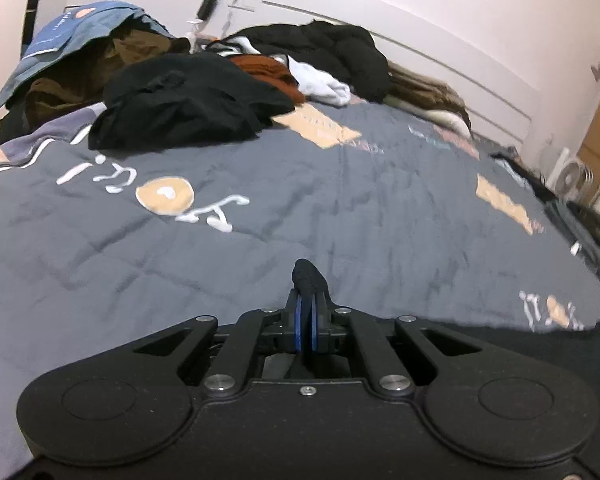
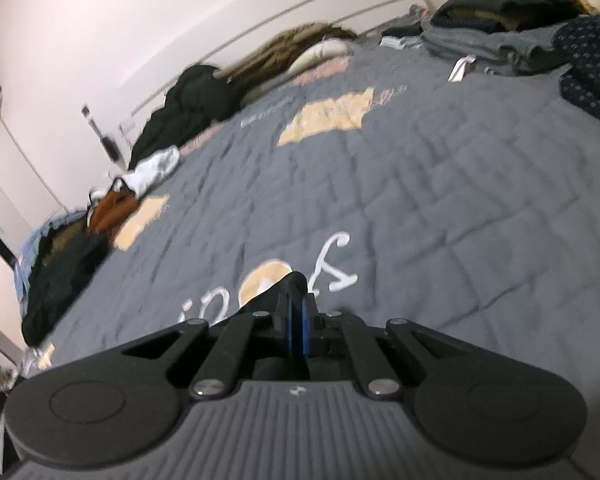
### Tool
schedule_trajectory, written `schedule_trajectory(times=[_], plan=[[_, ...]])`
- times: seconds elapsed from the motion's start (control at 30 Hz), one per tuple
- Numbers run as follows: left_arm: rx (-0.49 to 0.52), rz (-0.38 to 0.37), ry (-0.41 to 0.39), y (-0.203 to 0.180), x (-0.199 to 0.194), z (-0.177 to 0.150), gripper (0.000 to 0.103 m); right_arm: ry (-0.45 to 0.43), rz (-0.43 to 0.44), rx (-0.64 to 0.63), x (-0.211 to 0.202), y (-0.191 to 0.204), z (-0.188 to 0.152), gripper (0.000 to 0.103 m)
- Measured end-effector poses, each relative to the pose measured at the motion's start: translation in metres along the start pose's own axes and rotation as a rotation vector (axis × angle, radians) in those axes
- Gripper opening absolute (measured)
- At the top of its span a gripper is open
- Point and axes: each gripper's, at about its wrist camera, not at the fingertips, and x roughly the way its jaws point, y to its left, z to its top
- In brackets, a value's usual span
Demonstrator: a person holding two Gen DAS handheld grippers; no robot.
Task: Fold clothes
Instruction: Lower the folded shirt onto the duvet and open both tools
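My left gripper (image 1: 308, 304) is shut on a black garment, and a small bunch of its cloth (image 1: 306, 276) pokes out past the blue pads. My right gripper (image 2: 296, 304) is also shut on black cloth (image 2: 260, 304), which spreads to the left of its fingers. Both grippers hover low over the grey quilt (image 1: 260, 208) (image 2: 420, 184) near the bed's front edge. A dark strip (image 1: 500, 330) runs rightward from the left gripper. The gripper bodies hide the rest of the garment.
Loose clothes are piled at the bed's far left: a black heap (image 1: 180, 100), a rust garment (image 1: 268, 68), white cloth (image 1: 320, 80), a black jacket (image 1: 332, 48). Folded grey items (image 2: 500, 40) and a dotted navy garment (image 2: 592, 64) lie far right. A white fan (image 1: 572, 176) stands beside the bed.
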Motion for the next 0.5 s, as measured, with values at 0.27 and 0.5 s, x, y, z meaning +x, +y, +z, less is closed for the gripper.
schedule_trajectory(times=[0.27, 0.5], plan=[[-0.065, -0.038, -0.053, -0.009, -0.044, -0.012, 0.030, 0.167, -0.096, -0.057, 0.006, -0.003, 0.001, 0.028], [-0.165, -0.097, -0.133, -0.018, -0.103, -0.027, 0.045, 0.090, -0.084, -0.045, -0.069, 0.021, 0.007, 0.047]])
